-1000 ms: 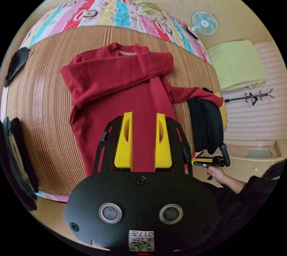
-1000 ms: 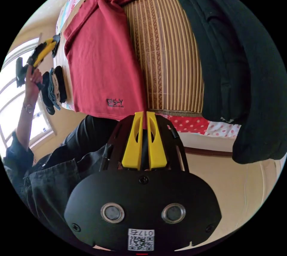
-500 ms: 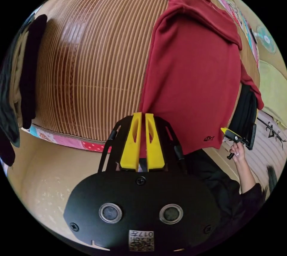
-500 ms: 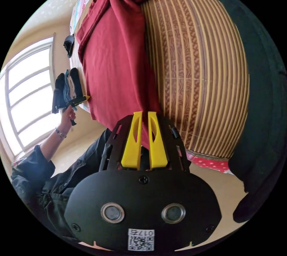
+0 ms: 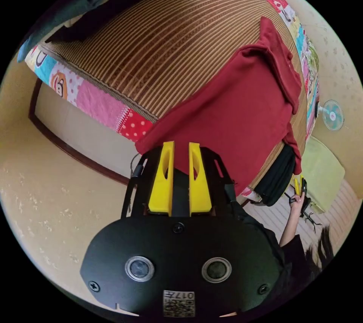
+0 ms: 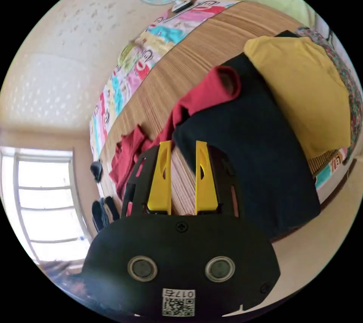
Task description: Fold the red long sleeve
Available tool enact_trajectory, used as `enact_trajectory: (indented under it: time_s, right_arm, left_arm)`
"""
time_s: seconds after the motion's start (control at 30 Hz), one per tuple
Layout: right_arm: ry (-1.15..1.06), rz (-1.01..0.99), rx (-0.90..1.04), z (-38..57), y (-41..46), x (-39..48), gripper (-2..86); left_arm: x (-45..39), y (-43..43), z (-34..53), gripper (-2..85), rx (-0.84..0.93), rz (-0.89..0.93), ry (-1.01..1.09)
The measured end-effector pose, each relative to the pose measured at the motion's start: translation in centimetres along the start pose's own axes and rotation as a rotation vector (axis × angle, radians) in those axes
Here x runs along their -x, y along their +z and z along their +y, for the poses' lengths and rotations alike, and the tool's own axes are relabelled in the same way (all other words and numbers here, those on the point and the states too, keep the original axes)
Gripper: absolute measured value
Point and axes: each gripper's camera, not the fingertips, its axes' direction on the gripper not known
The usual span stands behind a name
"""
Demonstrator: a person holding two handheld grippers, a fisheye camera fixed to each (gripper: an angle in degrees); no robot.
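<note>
Here, the bed (image 5: 124,54), covered by a striped bamboo mat, spans the upper half of the left gripper view. The red long sleeve (image 5: 234,119) lies on it right of centre, its hem hanging over the bed edge just above the left gripper (image 5: 180,149), whose fingers stand apart, grasping nothing. In the right gripper view, a black garment (image 6: 245,149) sits centre right; the right gripper (image 6: 180,147) is likewise released.
</note>
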Motion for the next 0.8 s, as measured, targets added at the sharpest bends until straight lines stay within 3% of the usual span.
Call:
enact_trajectory:
  time_s: [0.1, 0.2, 0.27, 0.33, 0.5, 0.57, 0.7, 0.8]
  right_arm:
    - [0.050, -0.003, -0.082, -3.6, -0.5, -1.5, 12.0]
    - [0.032, 0.057, 0.049, -6.1, 1.9, -1.7, 10.7]
    - [-0.068, 0.078, 0.105, -6.9, 2.0, -0.5, 7.3]
    - [-0.245, 0.086, 0.032, -7.2, -1.1, 2.0, 3.4]
    - [-0.383, -0.199, -0.093, -5.7, -9.6, 1.4, 2.3]
    - [-0.423, -0.195, -0.114, -4.5, -11.4, -0.3, 2.2]
    - [-0.267, 0.072, -0.015, -1.1, -9.7, -8.9, 2.4]
    - [0.029, 0.013, 0.024, 2.9, -8.2, -16.2, 3.1]
  left_arm:
    - [-2.5, 1.4, 1.5, 6.2, 0.049, -0.061, 0.073]
    - [-5.4, 2.5, 2.1, 4.9, 0.105, -0.138, 0.149]
    - [-6.6, 2.2, 2.3, 4.0, 0.094, -0.148, 0.183]
    - [-7.3, 1.5, 2.0, 3.7, 0.105, -0.134, 0.203]
    - [-7.2, -0.3, 1.8, 0.5, 0.105, -0.158, 0.228]
    - [-6.5, -0.6, 1.8, -0.1, 0.114, -0.165, 0.214]
    - [-4.4, -1.0, 2.5, -0.6, 0.113, -0.142, 0.157]
    - [-2.9, -1.5, 3.2, -0.7, 0.112, -0.155, 0.113]
